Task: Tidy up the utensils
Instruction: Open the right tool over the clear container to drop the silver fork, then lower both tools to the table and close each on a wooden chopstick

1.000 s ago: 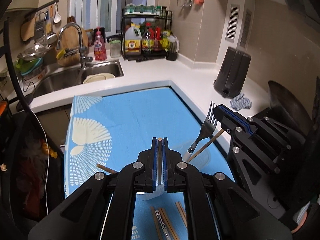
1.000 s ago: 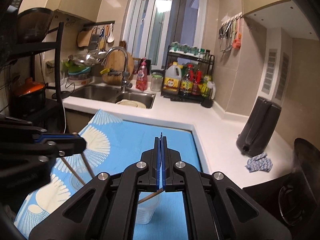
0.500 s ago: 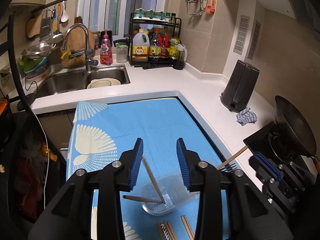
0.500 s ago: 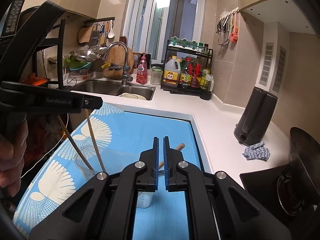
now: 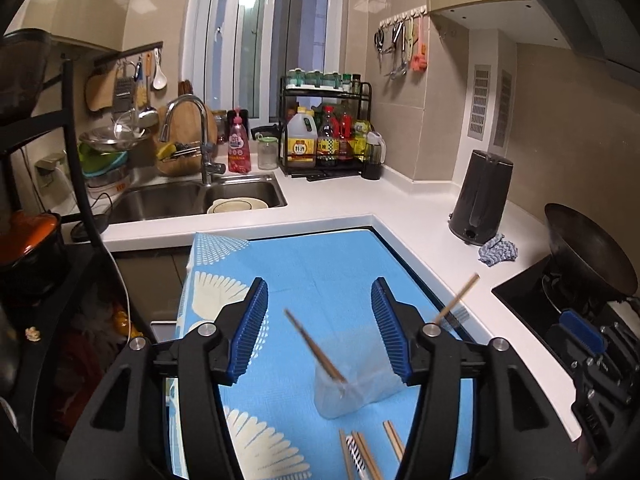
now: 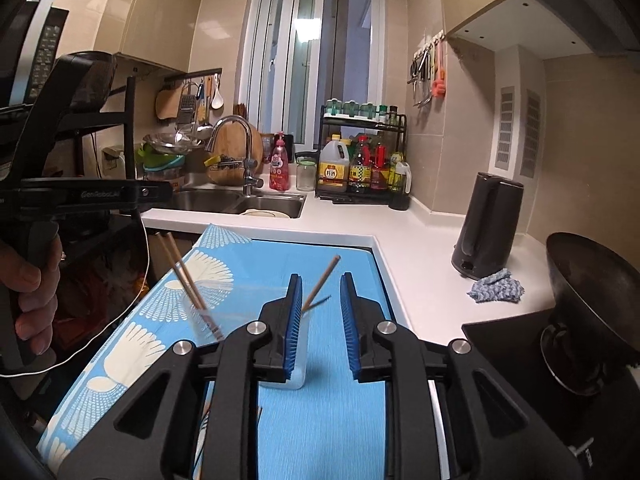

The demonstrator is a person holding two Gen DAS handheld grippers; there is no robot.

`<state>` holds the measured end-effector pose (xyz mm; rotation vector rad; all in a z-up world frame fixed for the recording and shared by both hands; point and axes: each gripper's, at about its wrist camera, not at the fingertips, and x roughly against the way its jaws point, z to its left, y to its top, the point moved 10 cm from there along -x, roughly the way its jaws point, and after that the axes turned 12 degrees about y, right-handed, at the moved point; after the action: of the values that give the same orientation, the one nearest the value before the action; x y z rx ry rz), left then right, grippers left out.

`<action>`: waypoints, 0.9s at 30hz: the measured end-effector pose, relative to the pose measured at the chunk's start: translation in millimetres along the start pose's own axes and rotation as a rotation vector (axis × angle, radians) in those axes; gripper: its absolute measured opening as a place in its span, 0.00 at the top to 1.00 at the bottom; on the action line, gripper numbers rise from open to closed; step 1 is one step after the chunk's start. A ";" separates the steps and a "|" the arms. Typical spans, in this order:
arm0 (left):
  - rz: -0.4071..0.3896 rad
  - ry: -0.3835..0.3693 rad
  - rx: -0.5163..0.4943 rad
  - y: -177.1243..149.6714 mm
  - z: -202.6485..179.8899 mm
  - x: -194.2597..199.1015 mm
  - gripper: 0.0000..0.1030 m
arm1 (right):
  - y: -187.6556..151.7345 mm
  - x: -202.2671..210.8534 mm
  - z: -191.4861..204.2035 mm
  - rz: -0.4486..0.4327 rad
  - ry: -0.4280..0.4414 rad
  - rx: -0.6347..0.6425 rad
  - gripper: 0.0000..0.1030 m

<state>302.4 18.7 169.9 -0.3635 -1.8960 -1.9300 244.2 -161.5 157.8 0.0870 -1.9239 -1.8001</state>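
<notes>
Two cups stand on the cloth [image 6: 332, 432]: left cup [image 6: 208, 312] holding chopsticks [image 6: 188, 280], right cup [image 6: 298, 364] holding a fork [image 6: 320, 284]; sink [image 6: 240, 200] behind, kettle [image 6: 486, 224] at right.

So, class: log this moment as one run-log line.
left gripper: open, just released chopsticks into clear cup | right gripper: opening, empty | fork cup: filled

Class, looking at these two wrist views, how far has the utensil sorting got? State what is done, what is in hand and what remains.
Done: chopsticks stand in one clear cup; a fork sits in the other cup.
In hand: nothing. The left gripper and right gripper have just been opening, and both are empty.
Left: more chopsticks lie loose on the blue cloth, near the first cup.
</notes>
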 end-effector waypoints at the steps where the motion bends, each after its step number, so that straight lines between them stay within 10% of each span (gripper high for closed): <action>1: -0.004 0.002 0.008 -7.9 2.3 6.4 0.46 | -6.0 5.7 1.8 0.001 0.007 -0.010 0.73; 17: 0.074 0.081 0.054 -216.1 1.2 53.0 0.43 | -166.8 44.2 37.0 0.114 0.020 -0.137 0.73; 27: 0.082 0.096 0.041 -286.5 -14.8 66.8 0.51 | -229.7 29.8 64.4 0.254 0.103 -0.208 0.75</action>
<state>113.0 -5.4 -54.5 -0.3245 -1.8281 -1.8195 127.1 -142.0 -51.2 -0.1274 -1.5889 -1.7738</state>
